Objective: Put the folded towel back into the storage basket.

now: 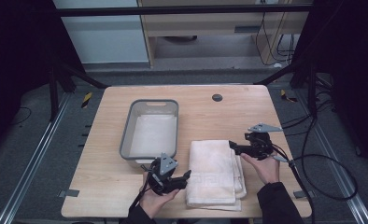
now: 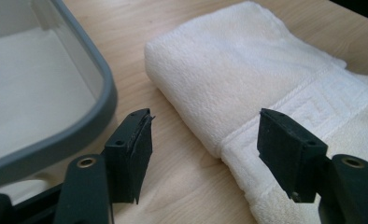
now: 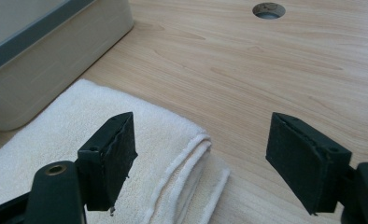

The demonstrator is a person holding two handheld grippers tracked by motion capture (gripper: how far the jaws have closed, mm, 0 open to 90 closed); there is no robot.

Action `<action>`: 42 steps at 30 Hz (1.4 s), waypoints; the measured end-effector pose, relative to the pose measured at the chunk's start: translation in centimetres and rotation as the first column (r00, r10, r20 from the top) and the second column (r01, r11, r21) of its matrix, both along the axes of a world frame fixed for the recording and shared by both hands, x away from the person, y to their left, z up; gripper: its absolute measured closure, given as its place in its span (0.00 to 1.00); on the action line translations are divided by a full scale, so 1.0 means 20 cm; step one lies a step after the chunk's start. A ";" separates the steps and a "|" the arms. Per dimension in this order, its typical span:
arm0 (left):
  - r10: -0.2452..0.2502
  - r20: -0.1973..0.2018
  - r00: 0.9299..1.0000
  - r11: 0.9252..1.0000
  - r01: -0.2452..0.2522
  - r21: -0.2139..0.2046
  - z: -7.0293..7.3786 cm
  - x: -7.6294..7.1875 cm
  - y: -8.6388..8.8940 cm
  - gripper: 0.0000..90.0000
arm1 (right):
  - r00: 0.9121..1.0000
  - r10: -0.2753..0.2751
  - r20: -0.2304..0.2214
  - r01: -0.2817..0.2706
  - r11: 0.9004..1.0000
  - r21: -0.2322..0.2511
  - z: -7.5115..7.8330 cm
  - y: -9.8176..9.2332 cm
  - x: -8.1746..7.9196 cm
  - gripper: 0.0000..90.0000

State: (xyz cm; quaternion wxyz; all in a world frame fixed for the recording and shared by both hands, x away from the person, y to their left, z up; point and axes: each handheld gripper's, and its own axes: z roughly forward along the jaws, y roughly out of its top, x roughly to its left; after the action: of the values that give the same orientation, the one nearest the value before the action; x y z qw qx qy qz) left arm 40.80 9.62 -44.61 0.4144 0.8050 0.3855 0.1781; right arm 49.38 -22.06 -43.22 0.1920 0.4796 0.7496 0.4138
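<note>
A folded white towel (image 1: pixel 215 172) lies on the wooden table (image 1: pixel 229 116), to the right of a grey-rimmed bin (image 1: pixel 150 128). My left gripper (image 1: pixel 187 174) hovers at the towel's left edge, jaws open and empty. In the left gripper view the towel (image 2: pixel 247 79) lies ahead between the open jaws of that gripper (image 2: pixel 205 154), with the bin's rim (image 2: pixel 98 116) at the left. My right gripper (image 1: pixel 230 147) sits at the towel's far right corner, open with nothing held. The right gripper view shows the towel's layered edge (image 3: pixel 182 163) below the gap of this gripper (image 3: pixel 201 163).
A white cloth lies inside the bin (image 1: pixel 152 135). A round cable hole (image 1: pixel 217 97) sits near the table's far edge, also seen as the hole (image 3: pixel 268 9) in the right gripper view. Black cables (image 1: pixel 327 163) trail off the table's right side. Bare wood (image 1: pixel 112 186) lies left of the left hand.
</note>
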 end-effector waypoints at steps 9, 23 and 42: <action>-0.013 -0.040 0.999 1.000 0.013 0.012 -0.07 0.02 -0.05 0.38 | 1.000 0.010 -0.012 -0.010 1.000 -0.023 -0.04 0.02 0.02 0.27; -0.043 -0.113 0.993 0.999 0.042 -0.003 -0.16 0.03 -0.09 0.36 | 0.992 0.060 -0.113 -0.067 0.996 -0.061 -0.16 0.11 0.06 0.29; -0.063 -0.192 0.979 0.998 0.065 0.002 -0.25 0.05 -0.13 0.38 | 0.982 0.065 -0.176 -0.072 0.997 -0.037 -0.28 0.12 0.07 0.33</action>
State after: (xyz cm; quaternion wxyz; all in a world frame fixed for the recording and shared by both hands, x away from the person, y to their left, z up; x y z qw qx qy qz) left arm 41.77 7.08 -49.64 0.3777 0.8320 0.3967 0.0878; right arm 50.69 -19.62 -48.77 0.1216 0.4837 0.7883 0.3603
